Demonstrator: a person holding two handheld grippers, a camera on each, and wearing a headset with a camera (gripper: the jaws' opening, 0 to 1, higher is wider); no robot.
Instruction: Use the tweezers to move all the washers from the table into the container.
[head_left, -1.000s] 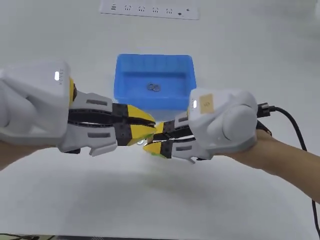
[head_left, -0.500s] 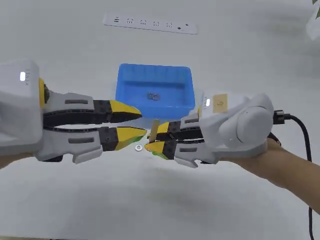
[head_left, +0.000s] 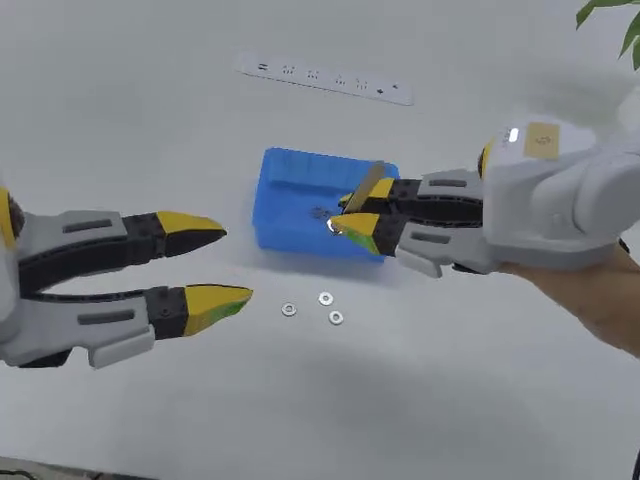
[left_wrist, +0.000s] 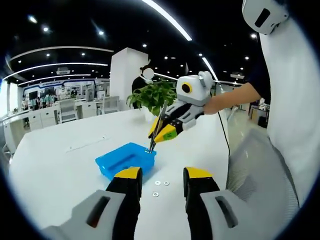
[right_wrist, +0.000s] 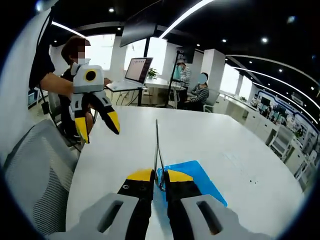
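Moved: right gripper (head_left: 362, 207) off table spot, now over container (head_left: 300, 240), clamped on tweezers (head_left: 368, 183). Washer at tips: can't tell. Left gripper (head_left: 235, 262) backed off, jaws apart, empty. Three washers (head_left: 325, 298) remain on table beside container, so more trips likely.

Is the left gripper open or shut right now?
Open. The left gripper shows its yellow-tipped jaws well apart, with nothing held between them.

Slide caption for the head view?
Head view: right gripper holds tweezers over blue container; three washers on table; left gripper open.
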